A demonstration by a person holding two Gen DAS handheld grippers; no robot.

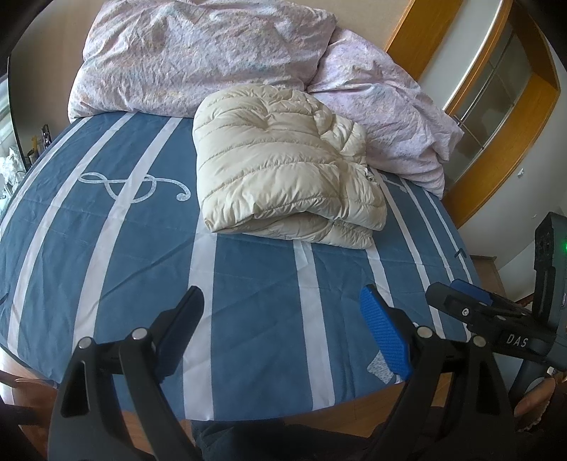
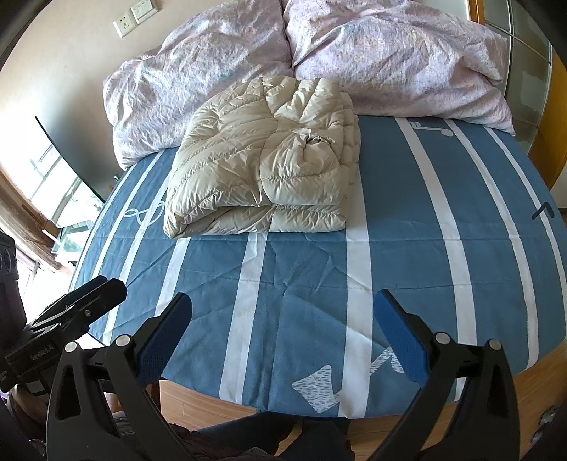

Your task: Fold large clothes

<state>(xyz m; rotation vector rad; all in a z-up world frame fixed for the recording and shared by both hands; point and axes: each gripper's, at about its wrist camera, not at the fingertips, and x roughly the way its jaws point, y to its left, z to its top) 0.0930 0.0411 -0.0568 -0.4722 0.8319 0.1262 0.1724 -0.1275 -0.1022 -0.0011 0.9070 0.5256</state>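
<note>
Socket (image 2: 124, 22) in right wrist view only.

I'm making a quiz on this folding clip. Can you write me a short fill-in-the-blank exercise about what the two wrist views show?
1. The cream puffer jacket lies ____ into a bundle on the bed.
2. The bedsheet is blue with ____ stripes.
3. The left gripper and the right gripper each have their jaws ____, holding nothing.
4. Behind the jacket lies crumpled ____ bedding.

Missing words: folded; white; open; pink
</note>
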